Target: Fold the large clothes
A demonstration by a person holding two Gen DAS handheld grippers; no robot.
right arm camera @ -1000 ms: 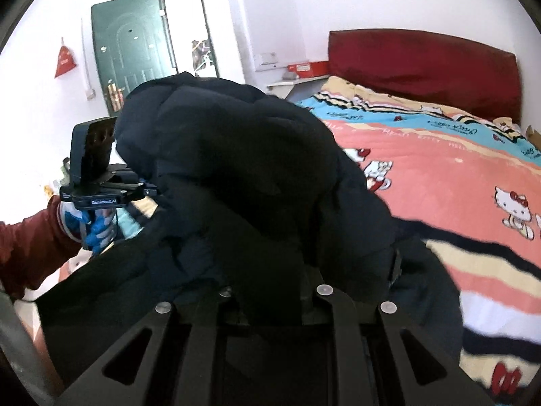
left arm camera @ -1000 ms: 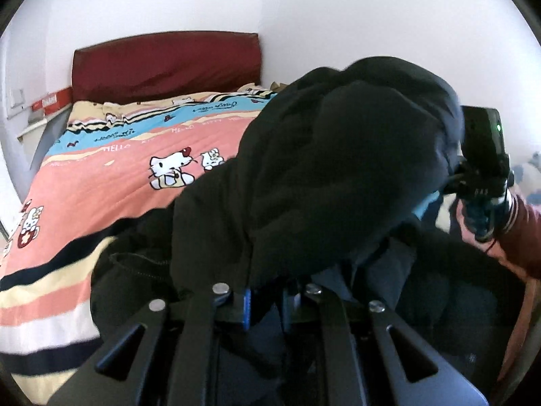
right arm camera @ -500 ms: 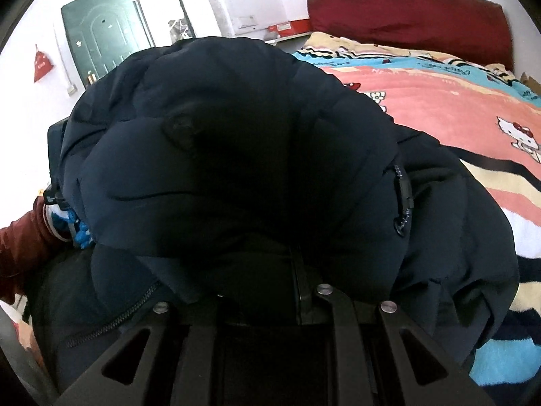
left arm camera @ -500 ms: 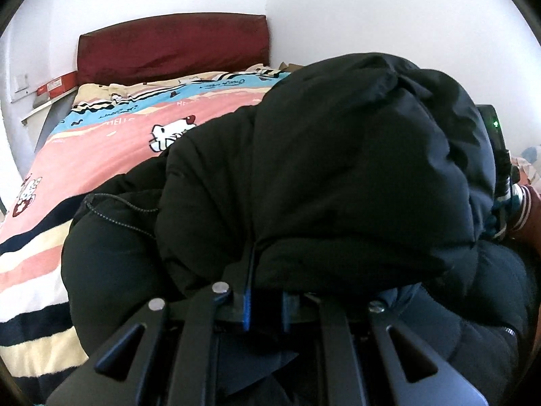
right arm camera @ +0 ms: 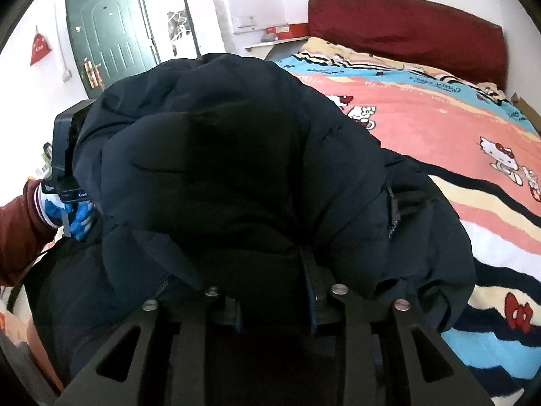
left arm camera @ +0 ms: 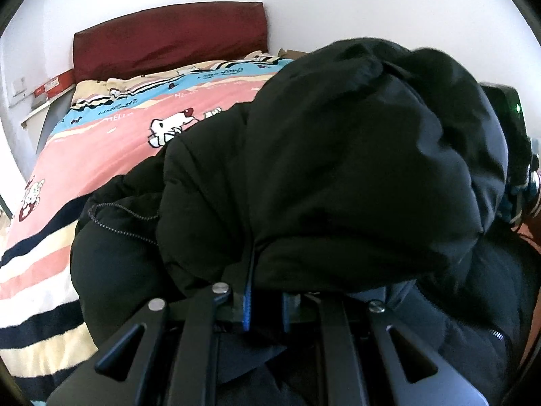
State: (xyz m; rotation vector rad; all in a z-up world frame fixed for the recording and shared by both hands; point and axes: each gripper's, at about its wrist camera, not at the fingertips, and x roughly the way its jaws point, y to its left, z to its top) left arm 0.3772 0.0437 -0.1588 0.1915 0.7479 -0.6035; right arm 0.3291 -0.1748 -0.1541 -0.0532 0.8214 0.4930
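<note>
Spread over the cartoon-print bed [left arm camera: 111, 142], the puffy black jacket [left arm camera: 338, 176] may spring unfolded: left tool [left arm camera: 263, 304] pinches its edge, right tool [right arm camera: 274, 308] is opening around fabric.

The room has white walls [left arm camera: 338, 6]. A bed [right arm camera: 439, 128] carries a pink, blue and striped cartoon-cat cover and stands against a dark red headboard [right arm camera: 405, 30]. A green door [right arm camera: 108, 37] is at the left wall. Bright daylight fills the room.
</note>
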